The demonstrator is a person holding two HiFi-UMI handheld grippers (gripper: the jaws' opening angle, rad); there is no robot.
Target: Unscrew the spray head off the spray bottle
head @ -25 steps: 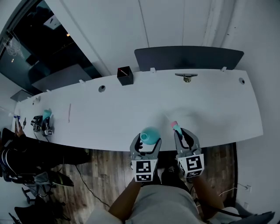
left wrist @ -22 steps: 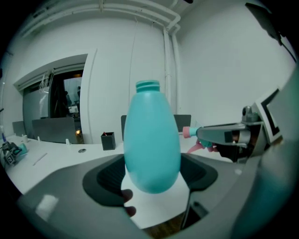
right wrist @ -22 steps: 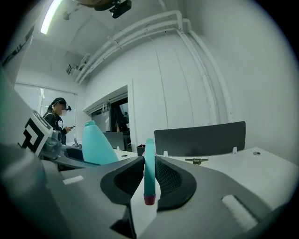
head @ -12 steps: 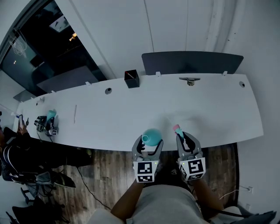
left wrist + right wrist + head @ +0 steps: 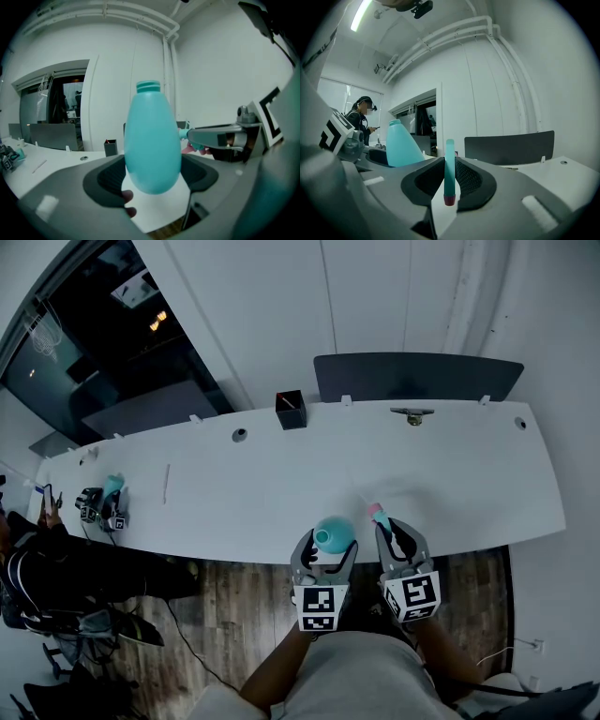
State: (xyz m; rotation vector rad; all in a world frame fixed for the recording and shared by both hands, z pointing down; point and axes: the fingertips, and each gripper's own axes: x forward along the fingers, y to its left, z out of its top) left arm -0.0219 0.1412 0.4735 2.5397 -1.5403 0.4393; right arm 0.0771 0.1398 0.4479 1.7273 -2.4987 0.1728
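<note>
The teal spray bottle (image 5: 152,140) stands upright between the pads of my left gripper (image 5: 152,176), which is shut on its belly. Its threaded neck (image 5: 148,86) is bare, with no head on it. My right gripper (image 5: 449,180) is shut on the detached spray head (image 5: 449,168), a slim teal piece with a dark red tip. In the head view the bottle (image 5: 333,534) and spray head (image 5: 378,514) hang side by side, apart, over the near edge of the white table (image 5: 281,474), with the left gripper (image 5: 325,549) and right gripper (image 5: 389,532) below them.
A black pen holder (image 5: 290,410) and a small metal item (image 5: 412,413) sit at the table's far edge, with a dark chair back (image 5: 417,378) behind. Far left lie another gripper device (image 5: 106,502) and a thin white stick (image 5: 167,483). A person (image 5: 28,549) stands left.
Both grippers have drifted a little with their loads, and the bottle now sits slightly closer to the spray head. Both grips are unchanged.
</note>
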